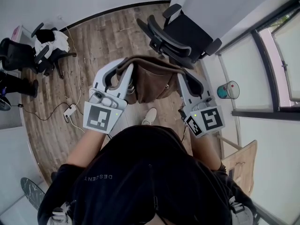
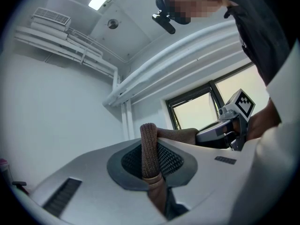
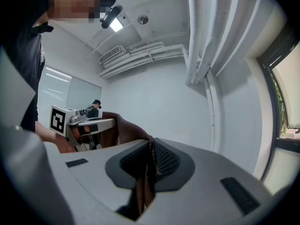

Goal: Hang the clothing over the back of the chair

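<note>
A brown garment (image 1: 152,81) hangs stretched between my two grippers, in front of my chest. My left gripper (image 1: 125,65) is shut on its left edge; a rolled brown hem (image 2: 149,149) stands up between the pads in the left gripper view. My right gripper (image 1: 182,76) is shut on the right edge, where a thin fold of the brown cloth (image 3: 149,161) is pinched between the pads. A black office chair (image 1: 180,34) stands just beyond the garment, its back turned toward me. Both grippers point level.
A second black chair (image 1: 44,50) with white clothing on it stands at the far left. Cables and a white power strip (image 1: 70,111) lie on the wood floor. A teal cup (image 1: 228,90) sits on the window ledge at right, a wooden board (image 1: 241,163) below it.
</note>
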A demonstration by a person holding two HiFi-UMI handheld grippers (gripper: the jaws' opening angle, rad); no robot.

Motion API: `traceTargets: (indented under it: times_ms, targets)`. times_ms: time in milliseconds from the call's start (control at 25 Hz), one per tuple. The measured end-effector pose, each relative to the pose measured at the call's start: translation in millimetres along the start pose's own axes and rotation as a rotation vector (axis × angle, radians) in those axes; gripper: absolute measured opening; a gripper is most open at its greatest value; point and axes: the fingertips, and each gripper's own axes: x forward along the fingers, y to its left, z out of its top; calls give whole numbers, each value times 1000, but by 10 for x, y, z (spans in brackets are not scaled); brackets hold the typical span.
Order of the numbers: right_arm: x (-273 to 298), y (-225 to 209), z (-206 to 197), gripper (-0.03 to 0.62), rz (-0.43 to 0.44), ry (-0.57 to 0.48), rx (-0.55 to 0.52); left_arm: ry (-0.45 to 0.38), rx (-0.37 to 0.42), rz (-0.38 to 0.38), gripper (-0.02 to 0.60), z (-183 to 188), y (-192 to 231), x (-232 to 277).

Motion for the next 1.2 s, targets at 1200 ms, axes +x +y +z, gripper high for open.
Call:
traceTargets:
  times_ms: [1200]
  targets:
    - [903, -193, -17, 40, -378, 26, 49, -89, -57, -394, 46, -377, 957, 1077]
